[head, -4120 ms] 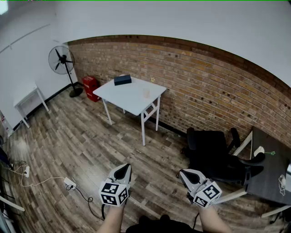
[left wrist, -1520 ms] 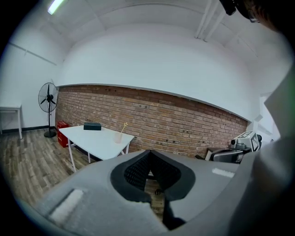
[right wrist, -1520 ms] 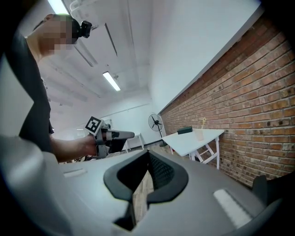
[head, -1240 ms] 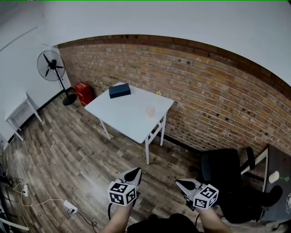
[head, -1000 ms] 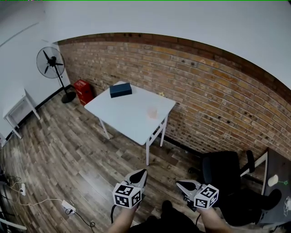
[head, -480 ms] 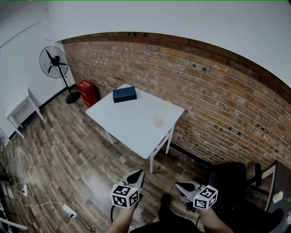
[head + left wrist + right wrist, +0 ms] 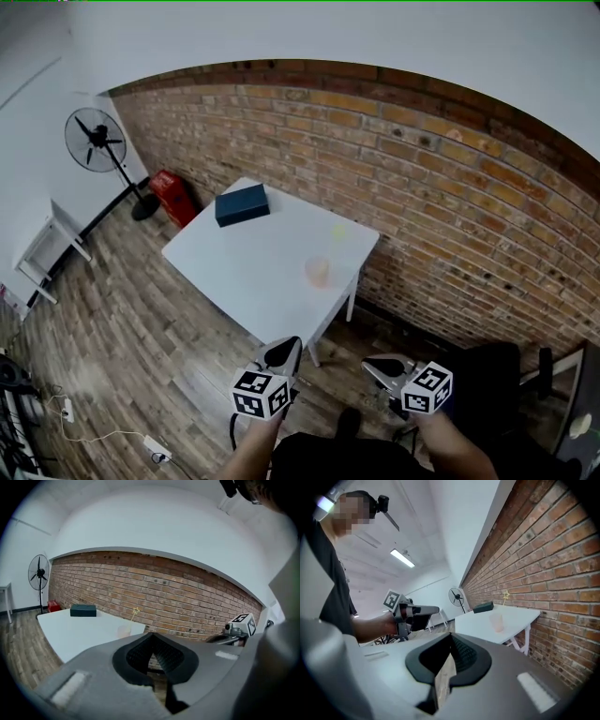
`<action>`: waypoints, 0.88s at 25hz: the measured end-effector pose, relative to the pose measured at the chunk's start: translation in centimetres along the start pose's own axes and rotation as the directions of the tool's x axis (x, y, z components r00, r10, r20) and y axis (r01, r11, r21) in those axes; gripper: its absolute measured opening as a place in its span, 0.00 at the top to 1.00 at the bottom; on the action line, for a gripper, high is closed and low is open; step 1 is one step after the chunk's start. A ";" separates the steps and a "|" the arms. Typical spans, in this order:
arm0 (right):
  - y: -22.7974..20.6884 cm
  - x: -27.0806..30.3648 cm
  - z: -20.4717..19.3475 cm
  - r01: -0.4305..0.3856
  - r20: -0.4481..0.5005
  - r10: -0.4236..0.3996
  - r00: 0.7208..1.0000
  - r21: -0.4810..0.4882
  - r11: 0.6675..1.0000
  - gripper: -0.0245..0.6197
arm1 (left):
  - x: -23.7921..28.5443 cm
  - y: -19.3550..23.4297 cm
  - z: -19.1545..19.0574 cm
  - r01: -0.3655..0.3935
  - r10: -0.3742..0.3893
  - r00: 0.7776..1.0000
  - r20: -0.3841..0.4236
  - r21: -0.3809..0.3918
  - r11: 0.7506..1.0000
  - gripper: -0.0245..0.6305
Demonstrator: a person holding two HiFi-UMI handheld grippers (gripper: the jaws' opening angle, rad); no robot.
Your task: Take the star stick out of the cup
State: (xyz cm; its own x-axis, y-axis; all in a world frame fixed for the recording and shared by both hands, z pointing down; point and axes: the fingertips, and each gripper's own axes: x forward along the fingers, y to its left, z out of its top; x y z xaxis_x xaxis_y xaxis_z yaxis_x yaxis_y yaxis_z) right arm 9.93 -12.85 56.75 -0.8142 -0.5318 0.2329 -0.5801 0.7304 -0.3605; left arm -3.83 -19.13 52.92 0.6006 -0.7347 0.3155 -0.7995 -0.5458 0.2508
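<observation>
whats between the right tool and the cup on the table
Nothing to clear: in the head view only wood floor and bare white tabletop separate the right tool from the cup. The dark box sits beyond the cup, off that line.

Head down; 3 views share table (image 7: 253, 272), seemingly far.

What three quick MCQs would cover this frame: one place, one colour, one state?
1. Where is the cup?
A) on the white table
B) on a shelf
C) on a stool

2. What colour is the box on the table?
A) red
B) dark teal
C) yellow

3. How is the right gripper?
A) shut, empty
B) shut on the cup
C) wide open

Key:
1 A: the cup stands on the tabletop.
2 B: its top reads dark teal against the white surface.
3 A: its jaw tips meet with nothing between them.
</observation>
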 end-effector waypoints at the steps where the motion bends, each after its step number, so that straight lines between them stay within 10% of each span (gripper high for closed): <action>1: -0.9 0.2 0.4 0.003 -0.004 -0.003 1.000 -0.002 1.000 0.96 | 0.7 0.0 0.6 0.003 -0.003 1.000 0.002 0.008 1.000 0.96; 22: -12.5 10.5 9.4 0.100 0.059 -0.103 0.993 0.042 0.994 0.96 | 12.7 11.6 9.3 0.095 -0.095 0.995 0.002 0.015 0.995 0.96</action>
State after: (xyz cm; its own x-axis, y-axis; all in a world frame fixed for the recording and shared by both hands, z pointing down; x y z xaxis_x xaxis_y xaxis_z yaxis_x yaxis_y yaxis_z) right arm 8.88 -31.59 55.17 -0.7477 -0.6283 0.2147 -0.6574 0.6549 -0.3728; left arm -5.62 -38.57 51.29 0.6741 -0.6799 0.2887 -0.7386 -0.6195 0.2658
